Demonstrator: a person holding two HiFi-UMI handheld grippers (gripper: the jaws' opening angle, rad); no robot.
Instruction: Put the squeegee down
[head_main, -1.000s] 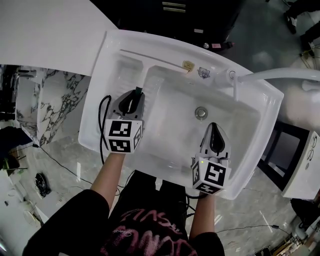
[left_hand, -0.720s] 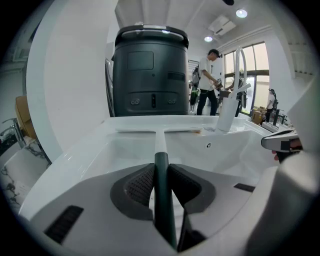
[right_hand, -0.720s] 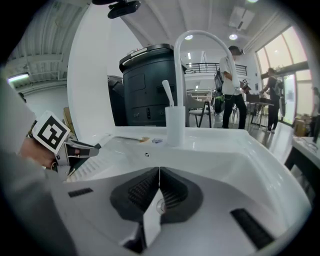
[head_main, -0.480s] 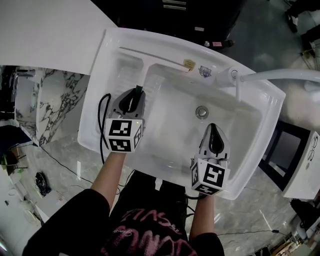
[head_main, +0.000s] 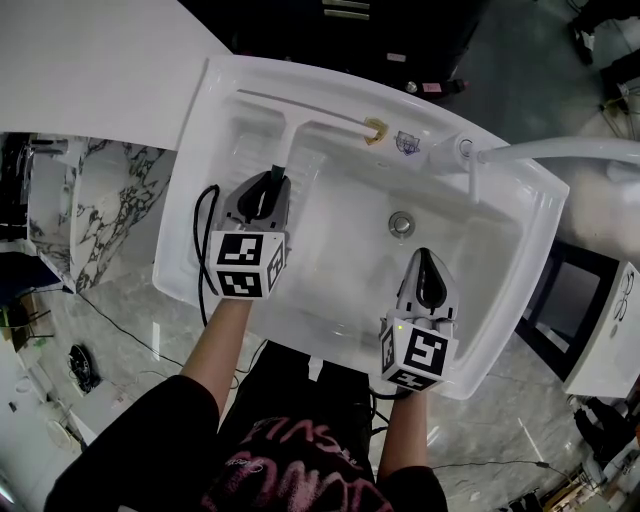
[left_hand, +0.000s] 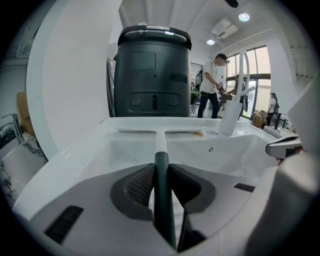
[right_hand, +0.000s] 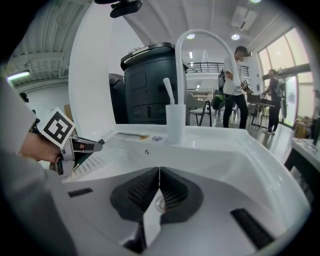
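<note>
Left gripper (head_main: 277, 183) clamps the squeegee (head_main: 288, 140) over the sink (head_main: 500, 300) (right gripper's (head_main: 427, 254) jaws closed, empty, near faucet (head_main: 560, 150))

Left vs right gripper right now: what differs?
1. Grip: the left gripper is clamped on the squeegee by its dark handle; the right gripper has its jaws together with nothing between them.
2. Place: the left gripper is over the left side of the sink; the right gripper is over the basin's front, near the drain.

Shared: both point toward the sink's back, angled downward.
</note>
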